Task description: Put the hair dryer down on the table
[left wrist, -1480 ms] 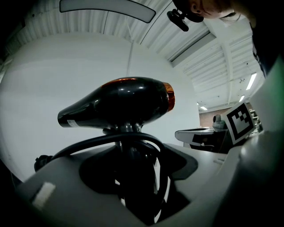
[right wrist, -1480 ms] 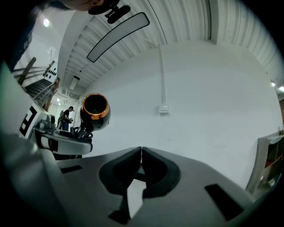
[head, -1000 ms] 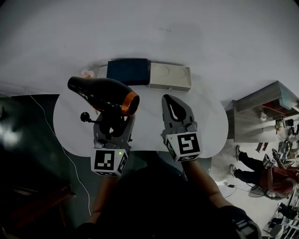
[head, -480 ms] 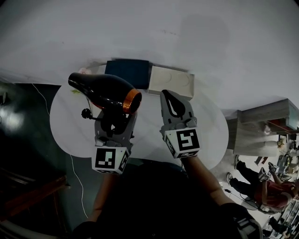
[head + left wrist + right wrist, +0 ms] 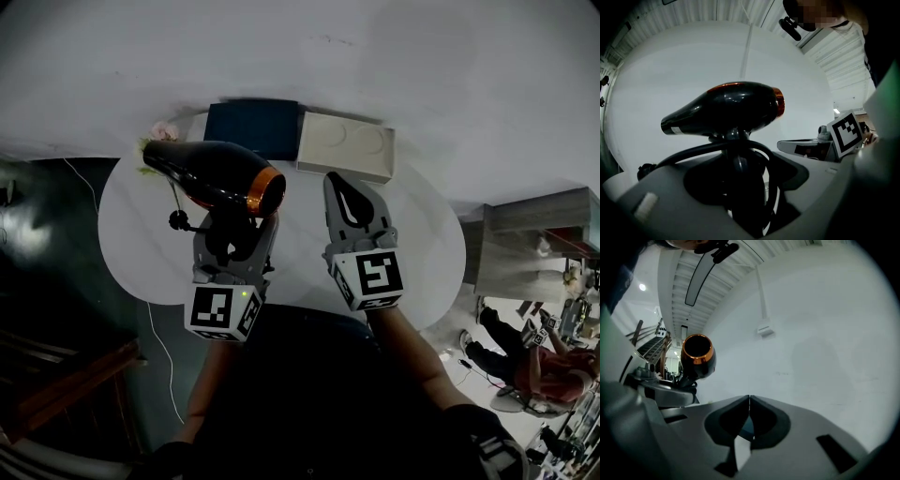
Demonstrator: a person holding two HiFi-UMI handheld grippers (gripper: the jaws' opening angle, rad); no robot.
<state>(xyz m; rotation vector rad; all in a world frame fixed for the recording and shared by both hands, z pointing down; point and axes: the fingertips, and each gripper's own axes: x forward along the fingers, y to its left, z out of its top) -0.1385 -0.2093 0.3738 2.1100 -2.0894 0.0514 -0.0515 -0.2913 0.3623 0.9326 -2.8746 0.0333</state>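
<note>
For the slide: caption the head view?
Left gripper holds the hair dryer by its handle over the white table; right gripper shut, empty.

The white table (image 5: 422, 253) holds a blue box (image 5: 253, 131) beside a pale box (image 5: 345, 148), perhaps touching.

Black and copper against white and grey.

Glossy black over the dryer (image 5: 216, 175), its handle and its cord (image 5: 176, 217), with a copper-orange ring round the wide end and a small pale label (image 5: 671, 126) near the nozzle. Matte grey on the left gripper (image 5: 234, 227) and the right gripper (image 5: 345, 192), with black pads inside the jaws. White on the cubes (image 5: 223, 312), printed with black square markers. Plain white on the table (image 5: 131, 246). Dark navy on one box (image 5: 251, 130), cream on the box (image 5: 345, 147) touching it. Pale pink on the flower (image 5: 165, 130), with a little green beside. Near-black on the floor (image 5: 56, 309); off-white on the wall (image 5: 375, 56).
</note>
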